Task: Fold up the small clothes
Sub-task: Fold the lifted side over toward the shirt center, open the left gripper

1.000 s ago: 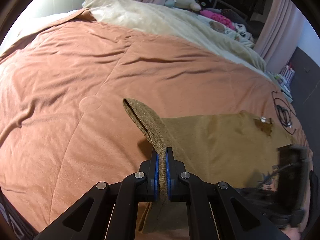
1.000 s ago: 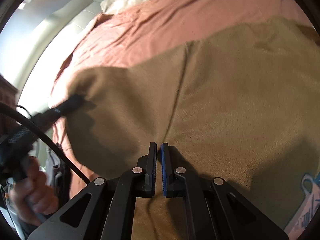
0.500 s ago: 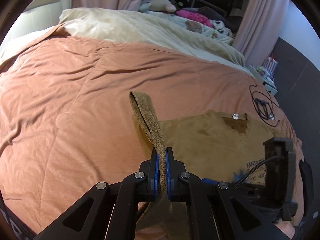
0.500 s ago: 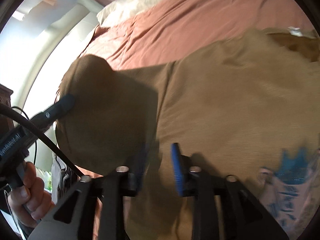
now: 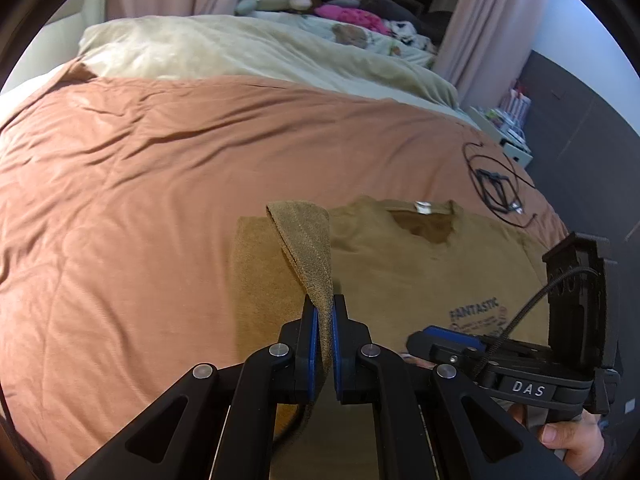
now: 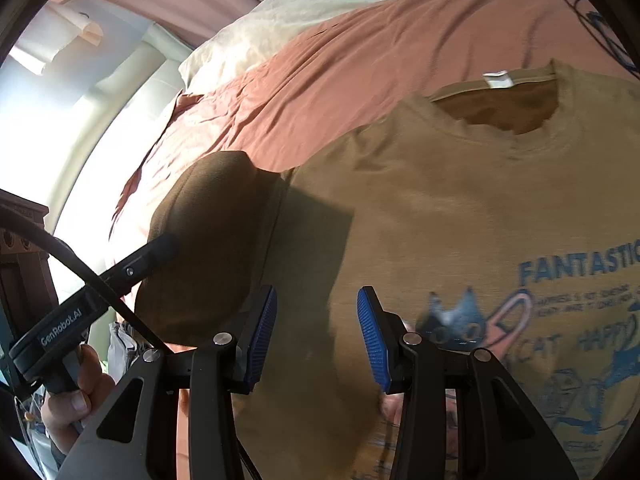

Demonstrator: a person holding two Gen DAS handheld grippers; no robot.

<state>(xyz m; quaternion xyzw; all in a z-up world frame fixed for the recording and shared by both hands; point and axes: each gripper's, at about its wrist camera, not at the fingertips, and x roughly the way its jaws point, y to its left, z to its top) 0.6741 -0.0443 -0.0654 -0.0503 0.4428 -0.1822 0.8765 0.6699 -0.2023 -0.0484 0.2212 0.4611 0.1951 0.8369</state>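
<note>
A small tan T-shirt (image 5: 420,264) with a blue "FANTASTIC" cat print lies front up on the rust-coloured bedspread (image 5: 140,200). My left gripper (image 5: 325,310) is shut on the shirt's left sleeve (image 5: 308,248) and holds it lifted over the shirt's left side. The lifted sleeve shows dark in the right wrist view (image 6: 208,240). My right gripper (image 6: 317,304) is open and empty, just above the shirt body (image 6: 460,208), left of the print (image 6: 560,312). It also shows in the left wrist view (image 5: 440,340).
A cream blanket (image 5: 240,52) lies at the far end of the bed, with soft toys and clothes (image 5: 340,12) behind it. A black cable loop (image 5: 492,184) lies on the bedspread beyond the shirt's collar. Curtains hang at the back.
My right gripper has opened and let go of the shirt. My left gripper has carried the sleeve rightward over the shirt. The printed front has come into view.
</note>
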